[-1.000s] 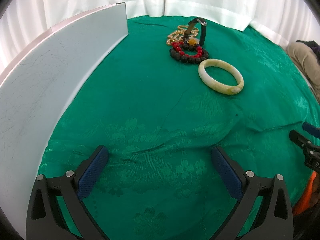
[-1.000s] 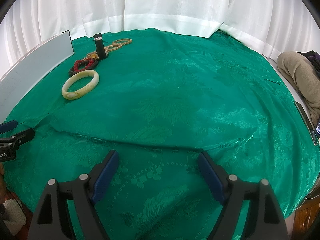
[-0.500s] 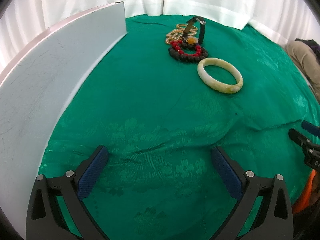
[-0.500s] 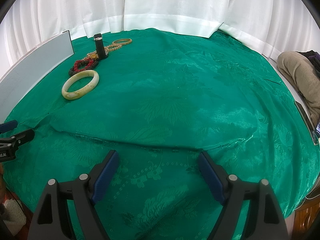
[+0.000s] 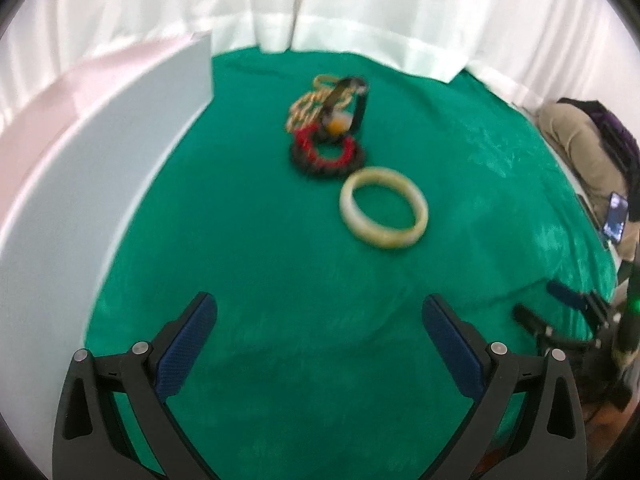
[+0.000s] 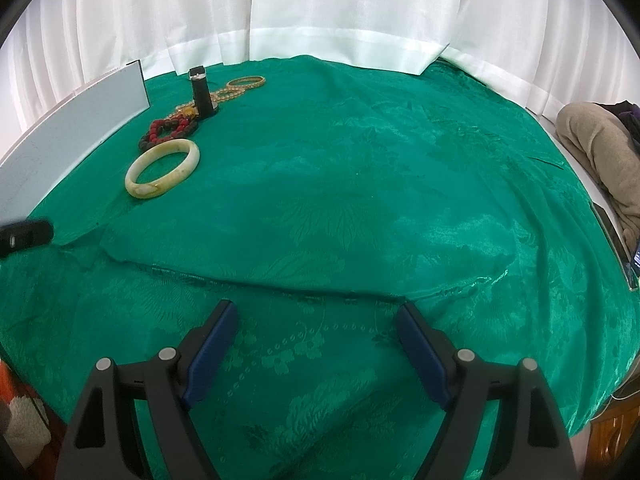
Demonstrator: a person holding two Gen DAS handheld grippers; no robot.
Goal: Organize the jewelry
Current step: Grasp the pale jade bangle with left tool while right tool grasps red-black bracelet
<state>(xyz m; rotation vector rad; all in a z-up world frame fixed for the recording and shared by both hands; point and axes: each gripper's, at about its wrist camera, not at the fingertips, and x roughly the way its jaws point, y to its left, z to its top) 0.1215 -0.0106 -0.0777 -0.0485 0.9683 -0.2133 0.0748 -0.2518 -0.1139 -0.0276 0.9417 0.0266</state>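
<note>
Well ahead of left tool [image 5: 320, 334]: bangle [image 5: 383, 213].

Two matching grippers: left gripper [image 5: 320, 320], right gripper [image 6: 316, 326]. Black angular plastic arms with triangular cut-outs, round silver screws at the joints, flat dark blue pads [image 6: 210, 354] lining the inner faces of the fingers.
</note>
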